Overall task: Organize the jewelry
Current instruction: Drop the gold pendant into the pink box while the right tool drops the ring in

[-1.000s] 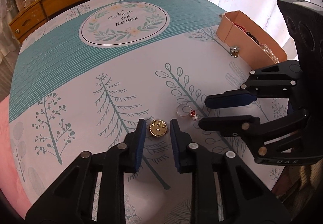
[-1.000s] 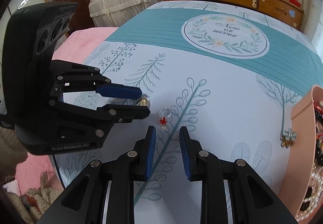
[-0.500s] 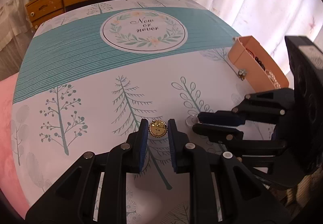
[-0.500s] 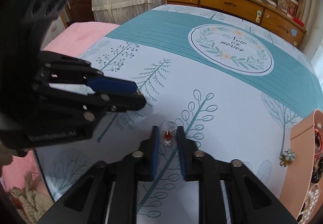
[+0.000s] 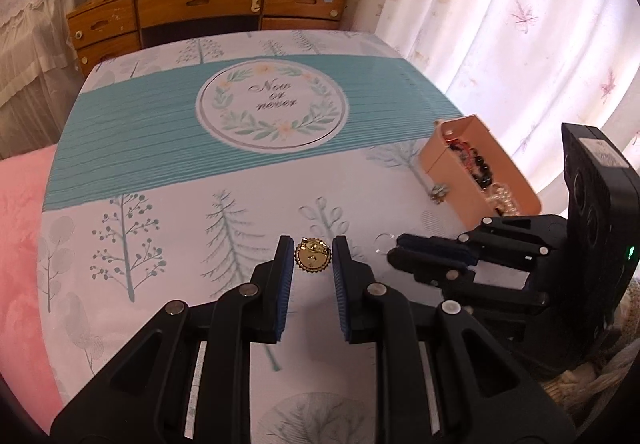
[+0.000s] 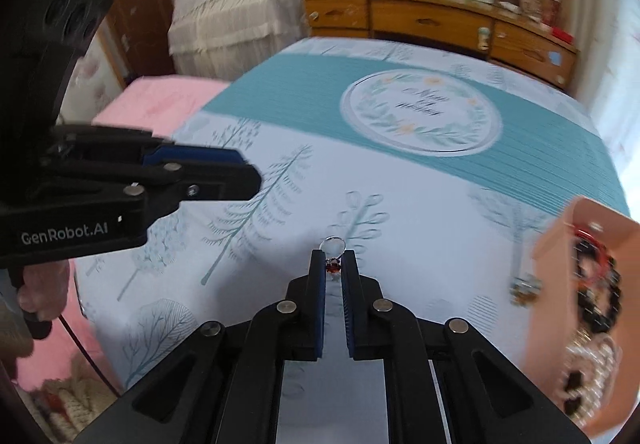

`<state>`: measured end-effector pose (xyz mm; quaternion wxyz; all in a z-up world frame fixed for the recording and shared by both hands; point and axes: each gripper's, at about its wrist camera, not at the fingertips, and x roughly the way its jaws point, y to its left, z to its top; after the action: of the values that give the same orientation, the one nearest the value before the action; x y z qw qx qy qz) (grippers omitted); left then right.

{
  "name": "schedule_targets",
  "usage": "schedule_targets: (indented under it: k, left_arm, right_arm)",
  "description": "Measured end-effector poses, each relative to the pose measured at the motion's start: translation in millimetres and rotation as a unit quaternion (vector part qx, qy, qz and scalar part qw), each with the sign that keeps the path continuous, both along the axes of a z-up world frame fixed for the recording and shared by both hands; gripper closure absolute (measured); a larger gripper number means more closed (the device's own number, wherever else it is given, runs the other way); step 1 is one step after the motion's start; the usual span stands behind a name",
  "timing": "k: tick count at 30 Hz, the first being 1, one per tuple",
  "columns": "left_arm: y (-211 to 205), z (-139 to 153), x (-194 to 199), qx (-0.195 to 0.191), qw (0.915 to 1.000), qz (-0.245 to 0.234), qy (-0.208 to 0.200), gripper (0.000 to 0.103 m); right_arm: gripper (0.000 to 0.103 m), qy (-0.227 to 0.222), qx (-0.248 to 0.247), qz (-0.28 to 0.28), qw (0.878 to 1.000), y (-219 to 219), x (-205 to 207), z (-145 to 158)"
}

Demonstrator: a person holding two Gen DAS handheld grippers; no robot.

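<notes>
A round gold brooch (image 5: 313, 258) sits between the fingertips of my left gripper (image 5: 312, 260), whose jaws have closed in on both its sides. My right gripper (image 6: 333, 267) is shut on the red charm of a silver ring (image 6: 333, 246), whose hoop sticks out past the tips. In the left wrist view the right gripper (image 5: 394, 249) lies just right of the brooch with the ring (image 5: 382, 244) at its tips. A peach jewelry box (image 5: 460, 174) with beads and pearls stands at the right; it also shows in the right wrist view (image 6: 560, 244).
A small flower-shaped piece (image 5: 439, 194) lies on the cloth against the box's near wall, also in the right wrist view (image 6: 524, 288). The tree-print tablecloth (image 5: 160, 172) covers the table. A wooden dresser (image 5: 208, 16) stands behind; a pink bed (image 5: 20, 244) lies left.
My right gripper has closed on the ring's red charm and lifted a little. My left gripper has narrowed around the gold brooch. Both views have tilted up, showing more of the room.
</notes>
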<state>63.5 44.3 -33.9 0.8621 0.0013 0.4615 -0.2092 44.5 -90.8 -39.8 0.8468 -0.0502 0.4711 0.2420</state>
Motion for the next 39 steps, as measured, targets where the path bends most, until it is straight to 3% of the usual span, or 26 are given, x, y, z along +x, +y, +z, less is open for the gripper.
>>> schedule_targets:
  k: [6,11,19,29,39]
  left_arm:
    - [-49,27,-10,-0.014,0.9989,-0.042,-0.018,0.086]
    - [-100,36,-9,-0.015,0.9961,-0.084,-0.022,0.086]
    - [-185,31,5,-0.007,0.9879,-0.153,-0.024,0.086]
    - [-262,1,49,-0.002,0.9822,-0.188,0.001,0.086]
    - [-283,-11,63,0.005,0.9809,-0.195,0.007,0.085]
  right_arm:
    - [0.095,-0.028,0.021,-0.082,0.996,-70,-16,37]
    - [0.095,-0.048,0.022,-0.164,0.985,-136,-31,58]
    - [0.095,-0.024,0.028,-0.264,0.964,-218,-43,44]
    - [0.095,-0.012,0.049,-0.306,0.951,-250,-32,15]
    - [0.094,-0.013,0.041,-0.315,0.948,-251,-10,3]
